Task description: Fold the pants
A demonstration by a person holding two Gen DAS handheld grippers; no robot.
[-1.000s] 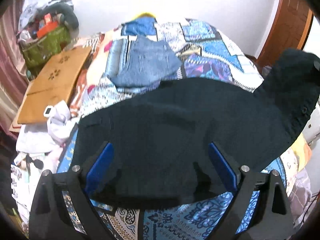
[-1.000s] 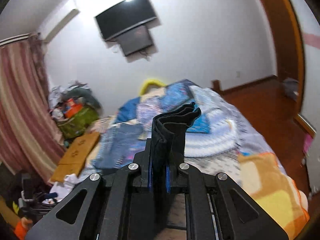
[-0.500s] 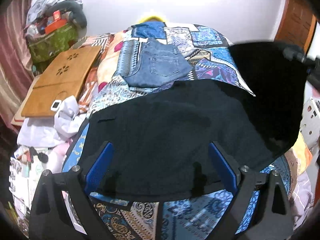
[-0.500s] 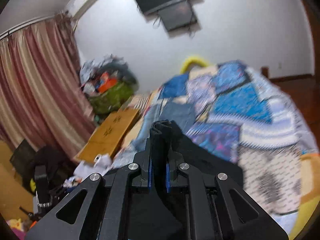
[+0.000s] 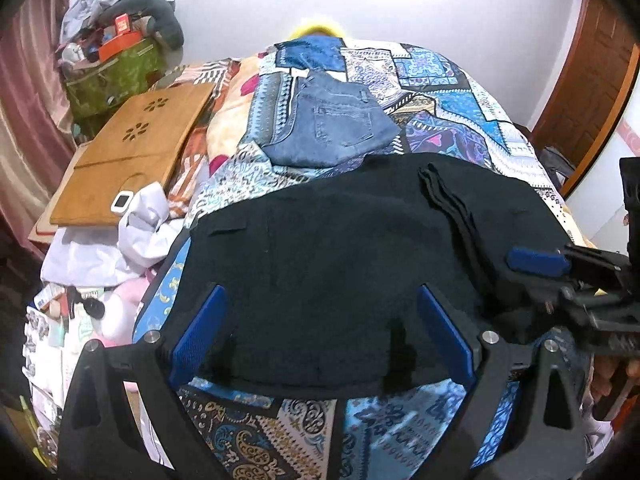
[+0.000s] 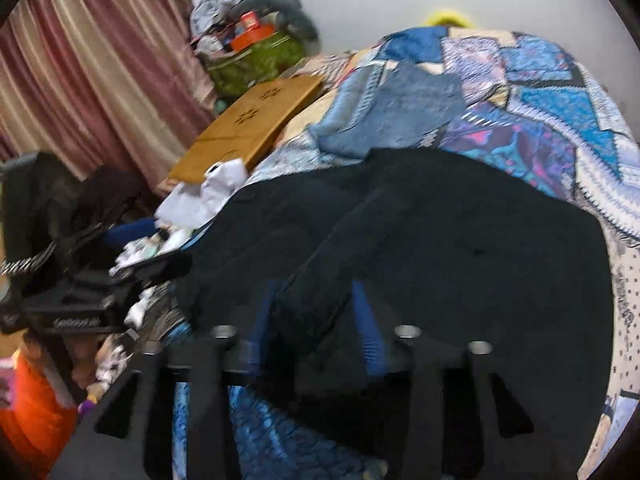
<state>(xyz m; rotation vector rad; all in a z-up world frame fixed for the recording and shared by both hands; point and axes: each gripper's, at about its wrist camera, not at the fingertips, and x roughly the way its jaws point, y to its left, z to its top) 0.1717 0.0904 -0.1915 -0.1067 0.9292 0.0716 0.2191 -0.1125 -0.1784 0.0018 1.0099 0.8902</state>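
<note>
While I scan from the left edge, I see striped pink curtains, then a green bag piled with clutter, then a wooden lap desk lying flat with a small white gadget at its near corner. White crumpled cloth sits just beside it. On the patchwork bedspread, folded blue jeans lie at mid-bed. Nearer me, the black pants are spread across the bedspread, one side doubled over onto the rest — the fold edge runs diagonally in the right wrist view. My left gripper hangs over the near hem, blue pads spread wide, nothing pinched. My right gripper is blurred — jaws opening, folded black cloth between them, pads not clamped on it. In the left view it reaches in from the right over the pants.
</note>
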